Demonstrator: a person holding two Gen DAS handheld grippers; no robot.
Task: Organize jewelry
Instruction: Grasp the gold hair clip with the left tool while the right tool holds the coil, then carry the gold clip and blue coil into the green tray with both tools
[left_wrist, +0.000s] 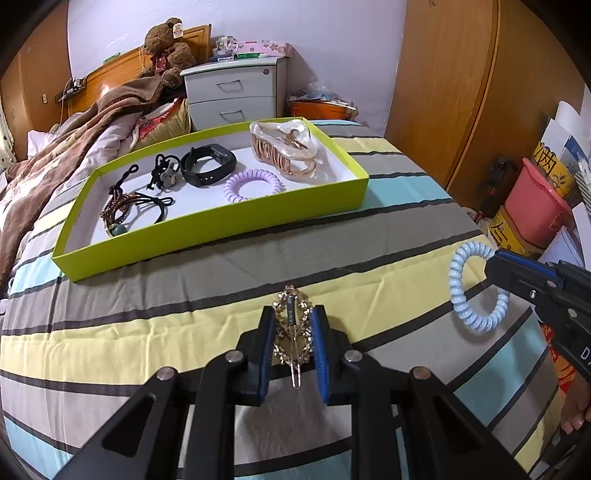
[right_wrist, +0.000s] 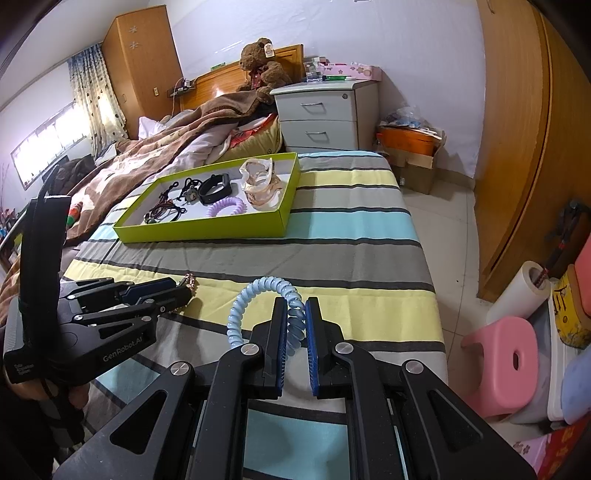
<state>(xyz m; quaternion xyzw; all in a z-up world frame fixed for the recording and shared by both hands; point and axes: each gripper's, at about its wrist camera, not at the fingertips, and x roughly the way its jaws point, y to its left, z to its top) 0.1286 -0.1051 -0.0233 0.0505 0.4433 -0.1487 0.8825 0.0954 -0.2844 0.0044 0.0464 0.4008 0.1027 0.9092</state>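
We judge the task to be near its end. The green box (left_wrist: 207, 221) stands on the bed (left_wrist: 147, 295) toward the head of the bed, and it already holds most of the pieces: the shell hair clamp (left_wrist: 284, 147) at its right end, the purple coil tie (left_wrist: 253, 184) and the black band (left_wrist: 208, 164) in the middle, and the dark cords and beads (left_wrist: 129, 206) at its left end.

Two pieces are left outside the box. Our left claw (left_wrist: 293, 325) is closed on the gold hair clip (left_wrist: 291, 332); its blue pads press both sides of the clip near the foot edge of the bed. The clip seems to touch the sheet or to be just above it; we cannot tell which. Our right claw (right_wrist: 295, 317) is closed on the pale blue coil tie (right_wrist: 258, 302), which hangs lifted above the sheet near the right edge of the bed, beside the left claw.

What remains, as we judge it, is to carry both pieces forward over the near wall of the box and release them on the free white floor inside. The thin clip may slip or turn between the pads during the carry.
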